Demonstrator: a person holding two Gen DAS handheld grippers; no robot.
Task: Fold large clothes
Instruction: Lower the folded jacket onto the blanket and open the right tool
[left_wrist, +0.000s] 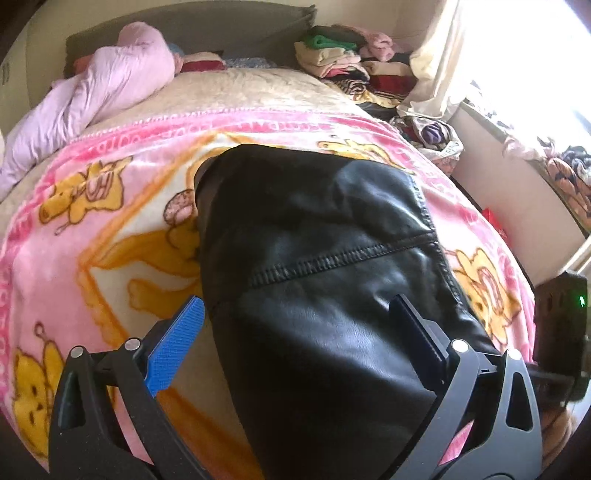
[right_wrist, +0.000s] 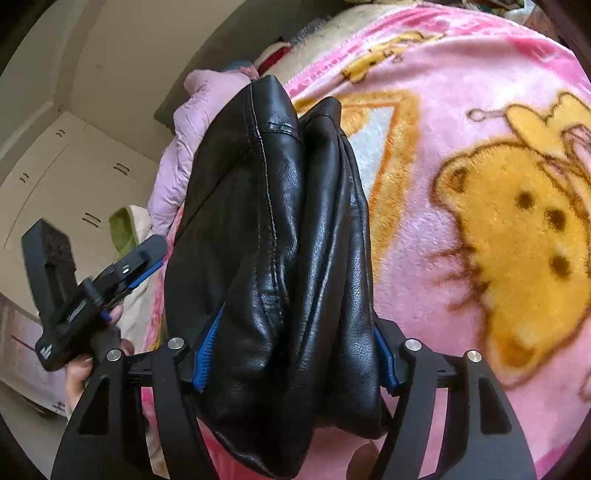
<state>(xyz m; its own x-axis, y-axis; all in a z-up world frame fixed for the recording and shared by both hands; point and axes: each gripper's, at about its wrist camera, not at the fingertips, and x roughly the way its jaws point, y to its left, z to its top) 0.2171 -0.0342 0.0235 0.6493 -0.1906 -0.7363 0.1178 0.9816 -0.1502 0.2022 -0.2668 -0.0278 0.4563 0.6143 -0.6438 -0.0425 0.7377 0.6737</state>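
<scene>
On the bed, over a pink cartoon-bear blanket (left_wrist: 110, 229), lies a black leather jacket (left_wrist: 325, 258), already gathered into a thick, narrow bundle that runs from about 6 o'clock up toward 12 in the left wrist view. A stitched seam crosses it near the middle.

The right gripper (right_wrist: 291, 354) is clamped on the near end of that bundle: in its own view the bunched leather fills the whole gap, and both blue pads press into the folds at 8 and 4 o'clock. The left gripper (left_wrist: 295, 332) stands apart, its jaws wide, one finger off the jacket's edge at 8 o'clock and the other over the leather at 4 o'clock, with nothing pinched as far as can be seen. From the right wrist view the same left gripper (right_wrist: 122, 273) shows at 9 o'clock, clear of the jacket, with the person's hand (right_wrist: 79, 373) around its handle.

The step in hand looks like a fold part-way done: one end held, the far end resting on the blanket. The next move probably calls for the free gripper to take a matching grip, so the thick leather can be doubled over without slipping or springing open. A pile of folded clothes (left_wrist: 343, 62) sits at 1 o'clock, a lilac quilt (left_wrist: 110, 85) at 10.
</scene>
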